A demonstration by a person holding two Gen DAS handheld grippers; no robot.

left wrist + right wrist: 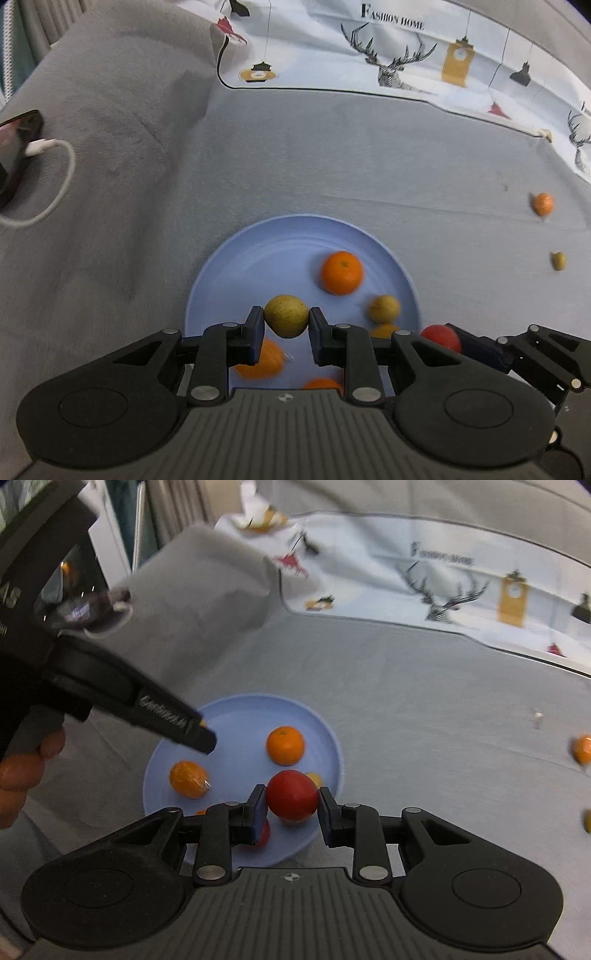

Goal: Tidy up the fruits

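My left gripper (286,317) is shut on a yellow-green round fruit (286,315), held above the near part of a light blue plate (258,251). On the plate lie an orange (341,272), a second yellow-green fruit (384,308) and more oranges partly hidden behind the fingers. My right gripper (291,800) is shut on a red fruit (291,794) above the plate (236,716); the same red fruit (441,336) shows at the plate's right rim in the left wrist view. The left gripper's body (173,723) reaches over the plate from the left, held by a hand (26,768).
A grey cloth covers the surface, with a white deer-printed cloth (406,55) at the back. Loose on the grey cloth to the right lie a small orange (543,204) and a yellow fruit (558,260). A phone (14,147) with a white cable (55,177) lies at the left.
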